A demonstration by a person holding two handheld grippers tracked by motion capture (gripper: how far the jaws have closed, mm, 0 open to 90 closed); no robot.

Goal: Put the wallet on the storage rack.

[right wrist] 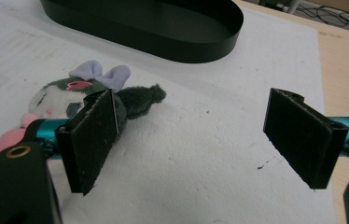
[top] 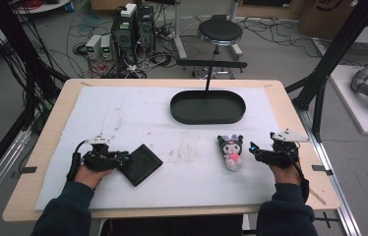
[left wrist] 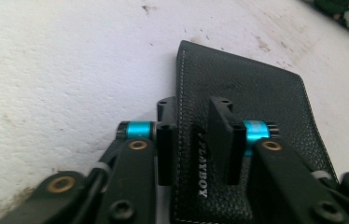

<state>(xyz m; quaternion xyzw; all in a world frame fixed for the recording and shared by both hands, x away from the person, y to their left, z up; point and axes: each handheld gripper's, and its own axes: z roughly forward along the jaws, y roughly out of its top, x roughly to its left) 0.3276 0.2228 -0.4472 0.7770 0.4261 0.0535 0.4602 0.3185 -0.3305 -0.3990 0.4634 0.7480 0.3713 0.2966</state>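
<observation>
A black wallet [left wrist: 238, 93] is pinched at its near edge by the narrowly parted left gripper [left wrist: 196, 140], well to the near left of the oval tray [top: 207, 117]. The right gripper [right wrist: 196, 140] is held wide apart, empty, just beside a plush toy [top: 231, 151] nearer than the tray.

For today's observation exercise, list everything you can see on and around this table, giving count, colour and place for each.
wallet: one, black leather, left part of the table, edge between the left gripper's jaws
soft toy: one, dark and white with pink, right of centre
tray: one, black, oval, far middle of the table
mat: one, white, covering the table
stool: one, black seat, on the floor beyond the table
left gripper: one, black with blue, jaws narrow around the wallet's edge
right gripper: one, black with blue, open, beside the toy
</observation>
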